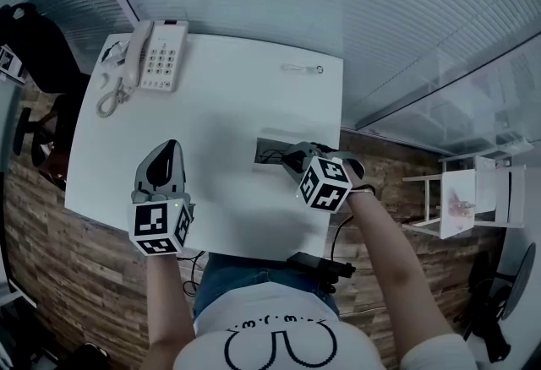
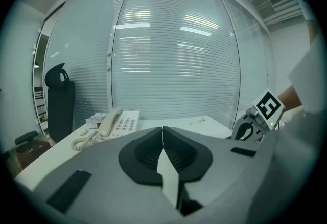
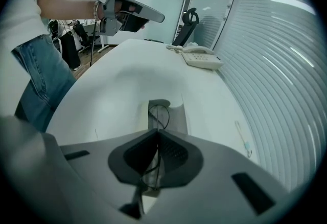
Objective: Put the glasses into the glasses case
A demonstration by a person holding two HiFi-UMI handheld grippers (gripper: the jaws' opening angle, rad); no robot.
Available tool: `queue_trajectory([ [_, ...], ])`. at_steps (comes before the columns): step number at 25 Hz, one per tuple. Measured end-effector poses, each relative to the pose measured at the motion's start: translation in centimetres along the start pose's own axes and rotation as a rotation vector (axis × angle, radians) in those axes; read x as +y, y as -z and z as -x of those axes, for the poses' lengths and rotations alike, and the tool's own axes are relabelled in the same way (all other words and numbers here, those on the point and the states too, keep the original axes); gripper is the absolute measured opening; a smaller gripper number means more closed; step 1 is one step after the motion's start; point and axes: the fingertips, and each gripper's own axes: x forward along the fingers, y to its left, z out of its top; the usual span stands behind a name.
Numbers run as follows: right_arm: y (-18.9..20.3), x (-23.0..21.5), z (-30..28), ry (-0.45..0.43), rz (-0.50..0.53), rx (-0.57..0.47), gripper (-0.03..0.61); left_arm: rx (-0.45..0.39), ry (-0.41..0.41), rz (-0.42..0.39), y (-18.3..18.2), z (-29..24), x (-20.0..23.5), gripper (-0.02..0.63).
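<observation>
A grey glasses case (image 1: 267, 149) lies open on the white table (image 1: 211, 115), near its right edge. Thin black wire-framed glasses (image 3: 163, 115) hang over the case (image 3: 175, 114), partly inside it. My right gripper (image 3: 157, 135) points steeply down at the case and is shut on the frame of the glasses (image 1: 277, 158). The same gripper (image 1: 293, 160) sits just right of the case in the head view. My left gripper (image 1: 167, 159) hovers over the table's front left, its jaws shut with nothing between them (image 2: 163, 132).
A white desk phone (image 1: 157, 56) with a coiled cord stands at the table's far left corner. A small pen-like item (image 1: 303, 68) lies at the far right. A black chair (image 1: 34, 47) stands left of the table, with window blinds behind it.
</observation>
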Motion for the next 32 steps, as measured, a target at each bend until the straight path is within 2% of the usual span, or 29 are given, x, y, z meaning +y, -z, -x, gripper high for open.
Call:
queue_trajectory([
  [6,-0.1,0.5,-0.4,0.023,-0.012,0.041,0.028,-0.009,0.001,0.002,-0.1,0.8,0.4,0.017],
  [9,-0.3,1.1,-0.5,0.025,-0.028,0.050,0.087,-0.012,0.002,0.004,-0.1,1.1,0.7,0.017],
  [14,-1.3,0.9,0.4,0.064,-0.062,0.025,0.115,-0.023,0.017,0.001,-0.4,1.5,1.2,0.017],
  [20,-2.7,-1.6,4.4,0.231,-0.192,-0.031,0.110,-0.053,0.081,-0.013,-1.6,1.5,1.4,0.017],
  [23,-3.9,-2.3,7.4,0.332,-0.292,-0.087,0.014,-0.075,0.128,-0.029,-2.5,1.6,1.5,0.017],
  [32,-7.8,-1.8,14.8,0.631,-0.543,-0.233,0.011,-0.131,0.304,-0.083,-5.0,1.4,1.6,0.017],
])
